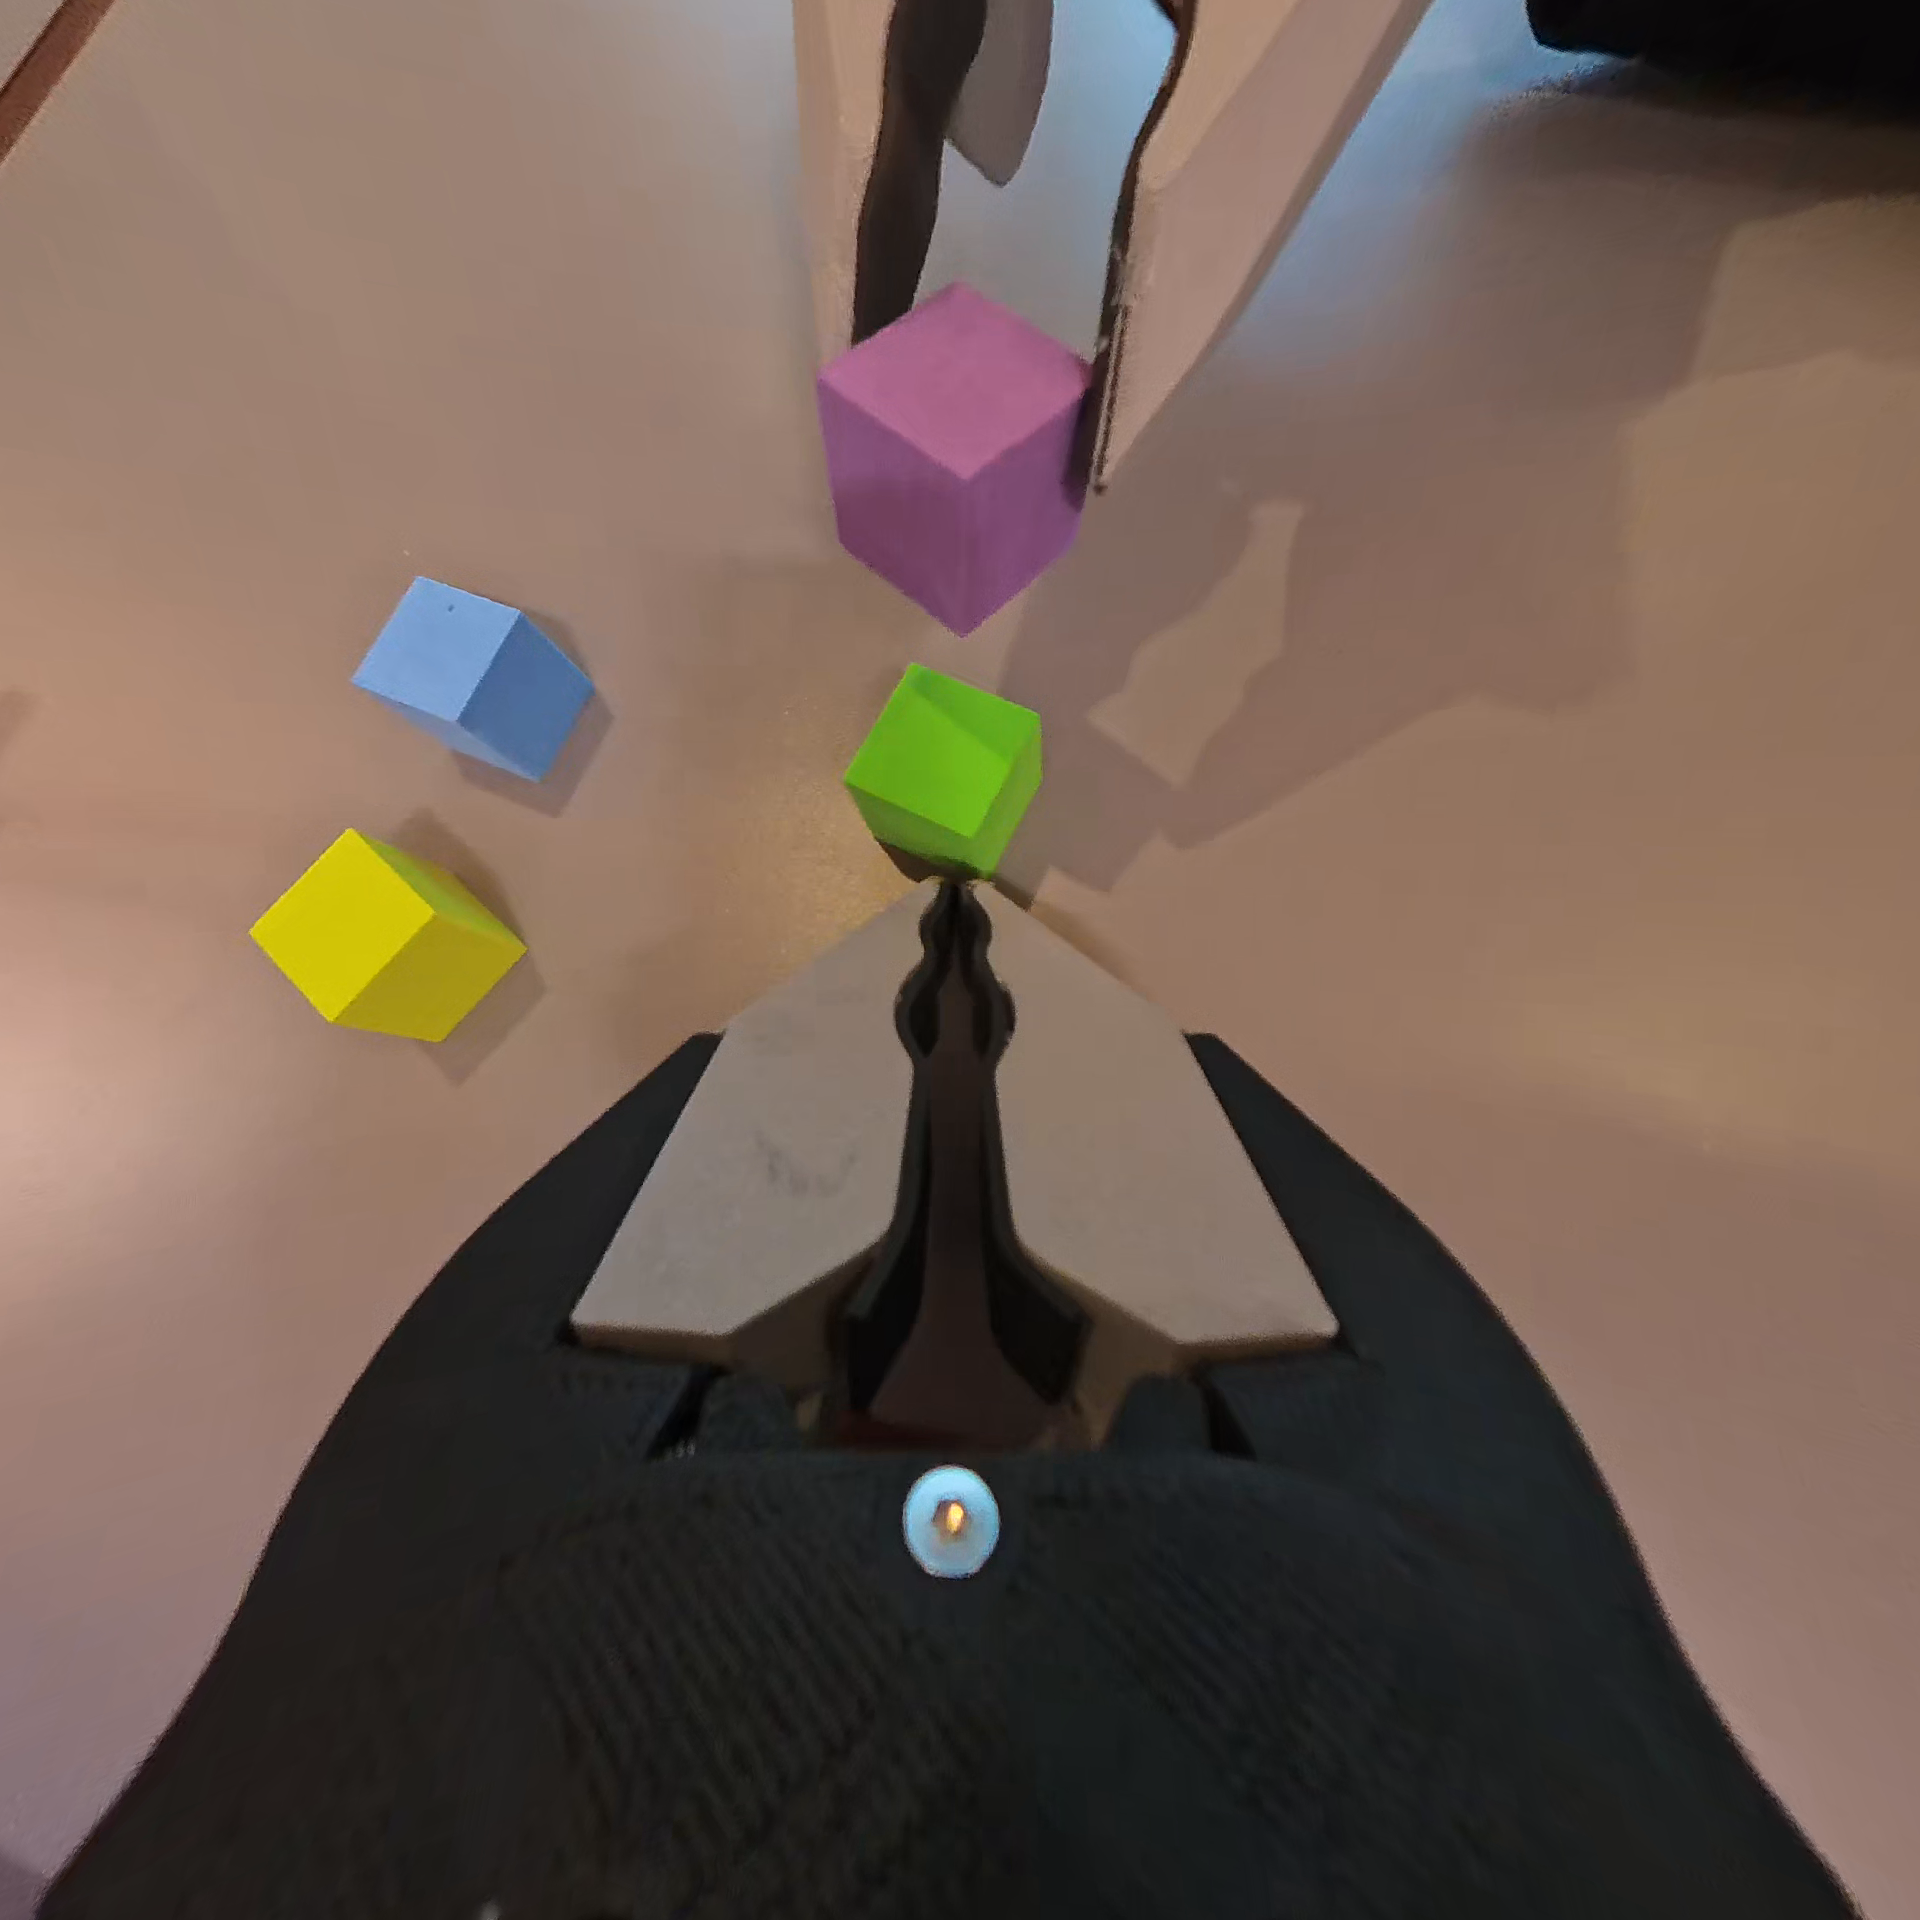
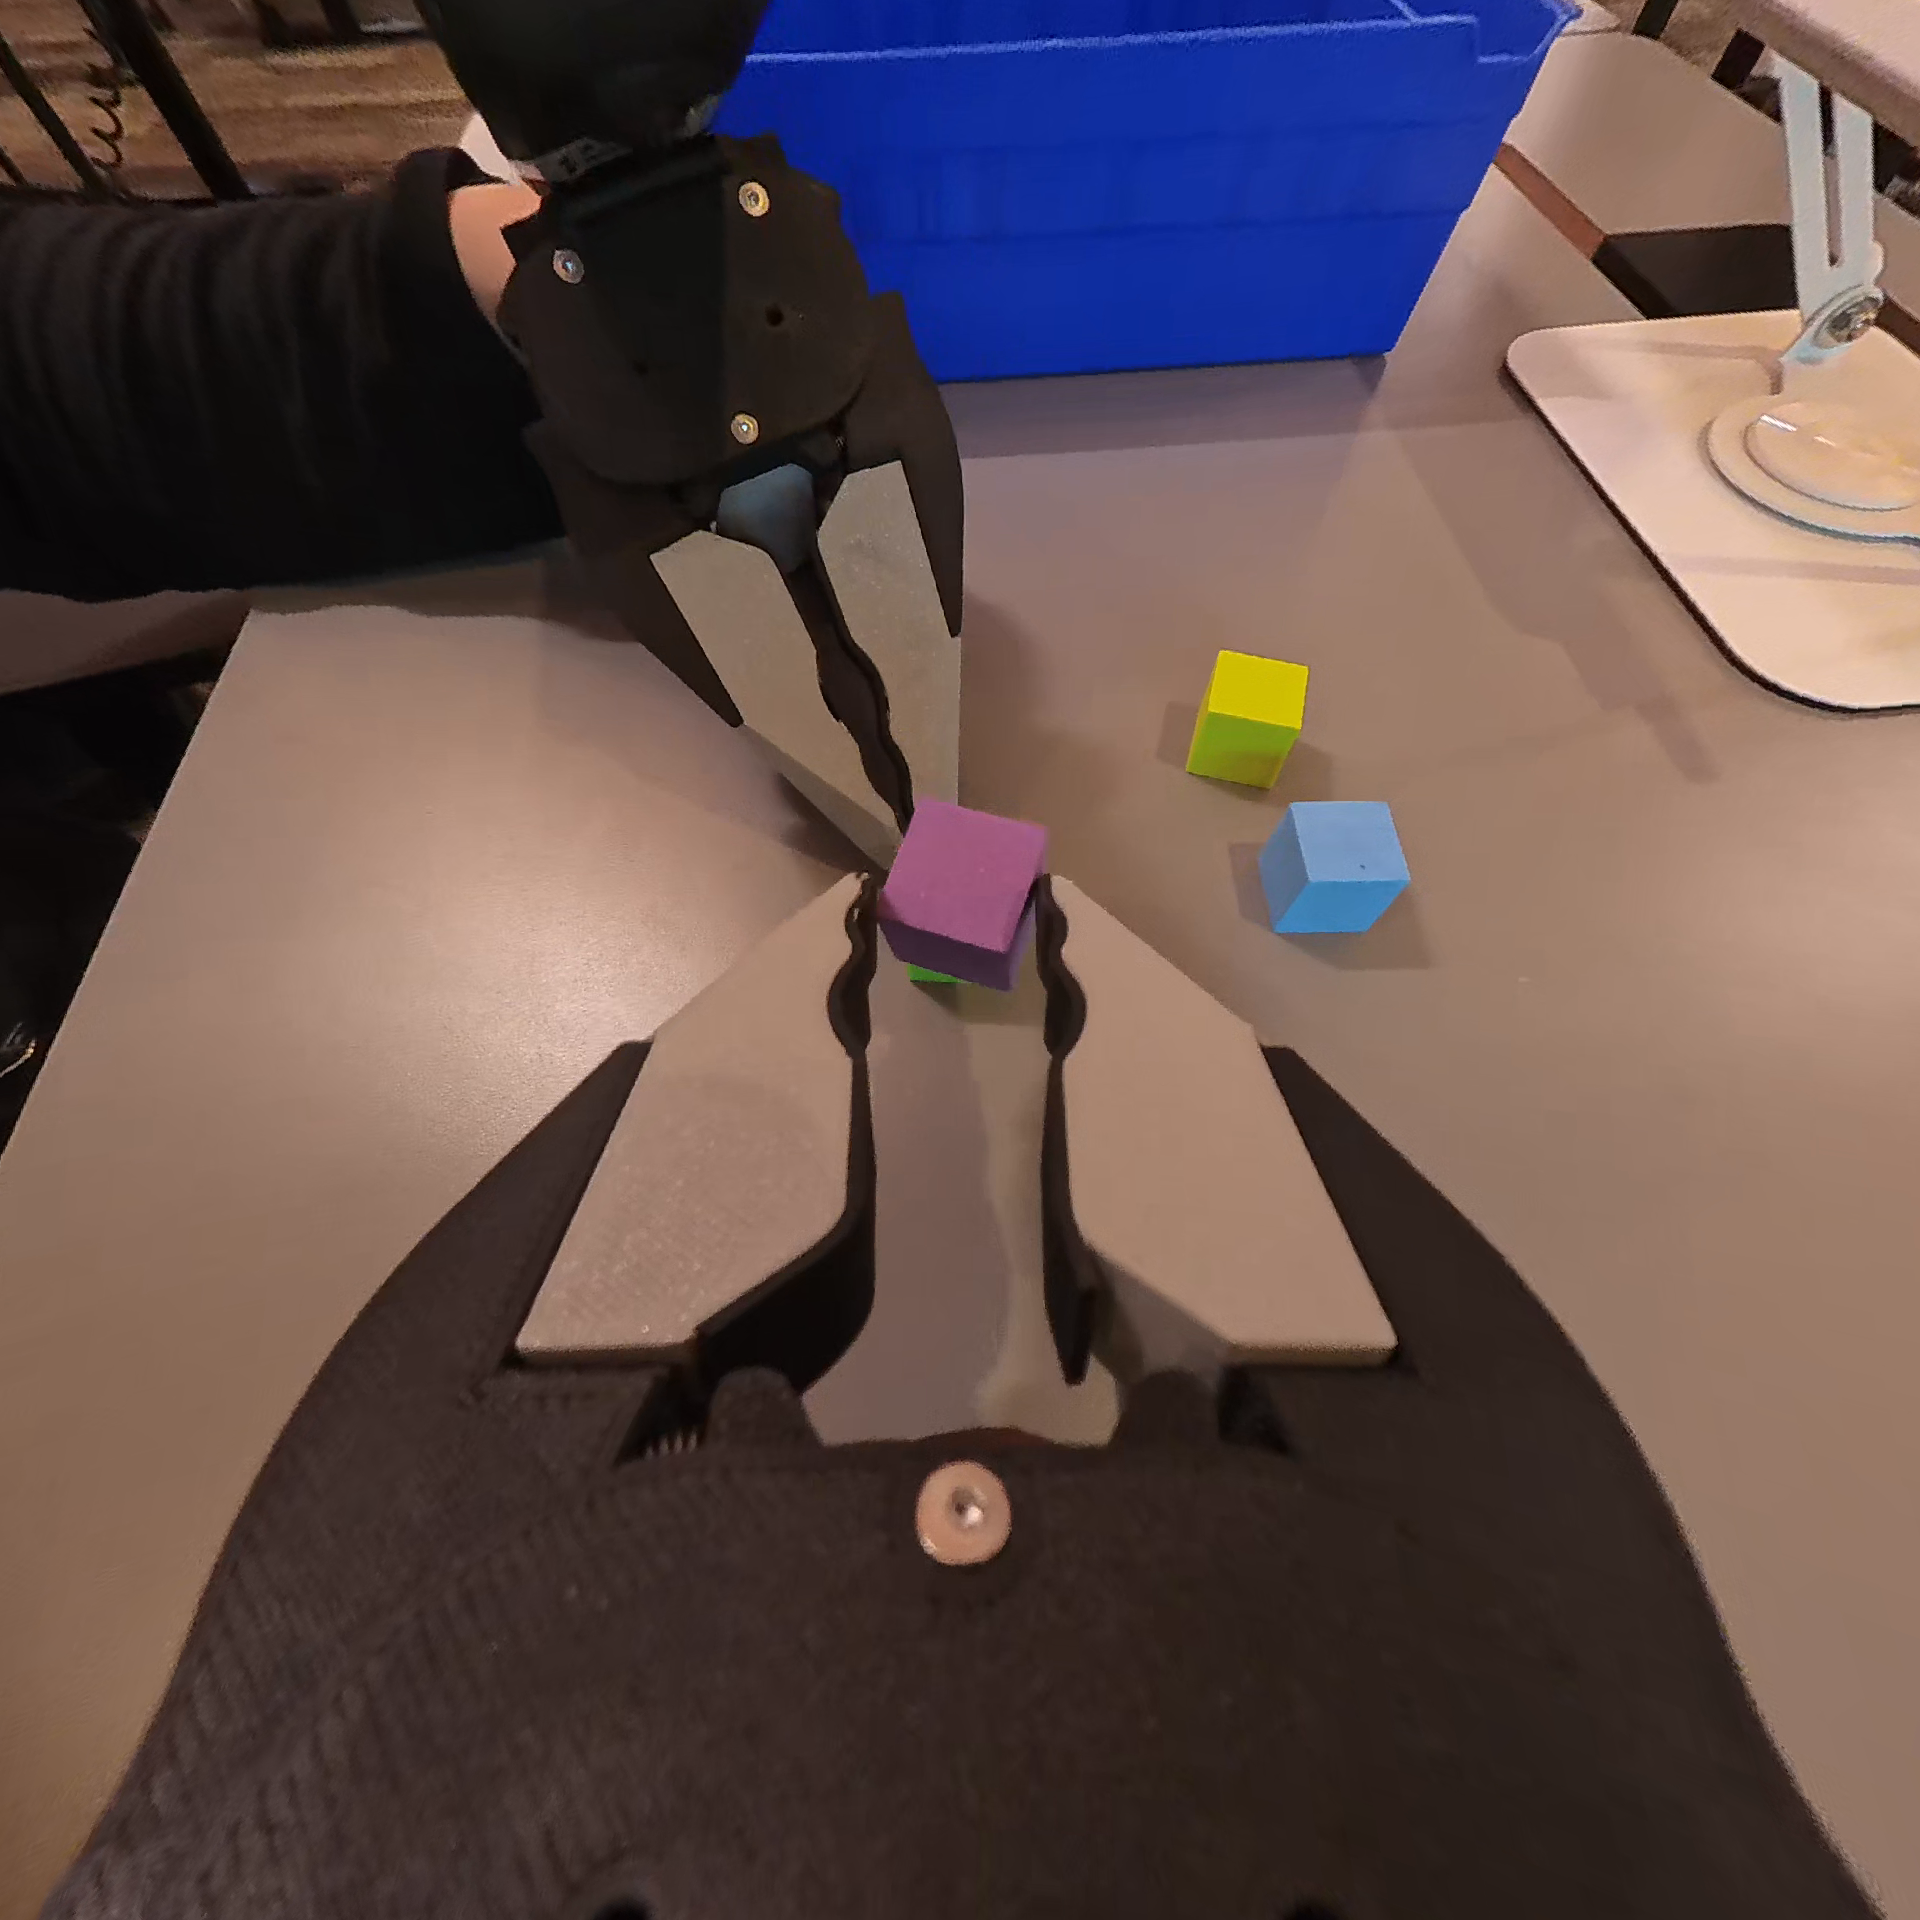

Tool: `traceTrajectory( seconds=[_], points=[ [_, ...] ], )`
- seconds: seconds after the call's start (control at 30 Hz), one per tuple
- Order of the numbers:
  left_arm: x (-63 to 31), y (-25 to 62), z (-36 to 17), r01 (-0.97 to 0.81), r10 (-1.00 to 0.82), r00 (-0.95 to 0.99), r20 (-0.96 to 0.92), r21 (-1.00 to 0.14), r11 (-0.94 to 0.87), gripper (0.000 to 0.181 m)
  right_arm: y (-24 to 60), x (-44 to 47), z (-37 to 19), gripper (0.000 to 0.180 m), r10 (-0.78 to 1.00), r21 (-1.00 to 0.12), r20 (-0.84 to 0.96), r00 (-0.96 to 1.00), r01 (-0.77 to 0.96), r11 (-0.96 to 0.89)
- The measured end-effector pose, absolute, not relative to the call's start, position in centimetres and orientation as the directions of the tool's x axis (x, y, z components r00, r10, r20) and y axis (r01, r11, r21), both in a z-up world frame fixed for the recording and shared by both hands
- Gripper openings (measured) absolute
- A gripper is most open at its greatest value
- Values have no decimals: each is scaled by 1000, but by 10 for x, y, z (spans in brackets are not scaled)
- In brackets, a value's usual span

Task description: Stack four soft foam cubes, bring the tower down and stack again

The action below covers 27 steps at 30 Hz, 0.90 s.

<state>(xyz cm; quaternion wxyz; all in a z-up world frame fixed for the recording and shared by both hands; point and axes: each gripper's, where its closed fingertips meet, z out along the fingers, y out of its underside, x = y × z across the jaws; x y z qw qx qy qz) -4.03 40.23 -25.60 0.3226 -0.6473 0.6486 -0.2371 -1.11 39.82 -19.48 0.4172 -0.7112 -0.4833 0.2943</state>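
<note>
Four foam cubes, one of each colour: the right gripper (image 2: 951, 904) pinches the matte purple cube (image 2: 961, 888) above the green cube (image 1: 943, 771); the yellow cube (image 1: 384, 935) and blue cube (image 1: 473, 675) lie apart on the table (image 2: 416, 883). The left gripper (image 1: 948, 883) is pressed together, empty, beside the green cube.

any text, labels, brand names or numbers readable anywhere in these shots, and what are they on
None: no writing, number or logo shows in either view.
The purple cube, green cube, blue cube and yellow cube have plain faces.
The blue bin, the white stand base and the table bear no marking either.
</note>
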Motion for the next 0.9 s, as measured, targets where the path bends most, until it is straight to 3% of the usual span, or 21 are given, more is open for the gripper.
traceTrajectory(
  seconds=[0.4, 0.63, 0.9],
  points=[
    [-37, 396, -256, -689, -989, 23, -144, -719, 89, 0, 396, -17, -202, 28, 942, -864, -14, 336, 469, -180],
    [-44, 400, -256, -684, -996, 38, -83, -728, 35, 0, 387, -21, -202, 28, 978, -860, 8, 210, 501, -101],
    [-38, 425, -256, -702, -963, 130, -237, -708, 79, 0, 399, -22, -204, 28, 967, -852, 13, 255, 510, -122]
  ],
)
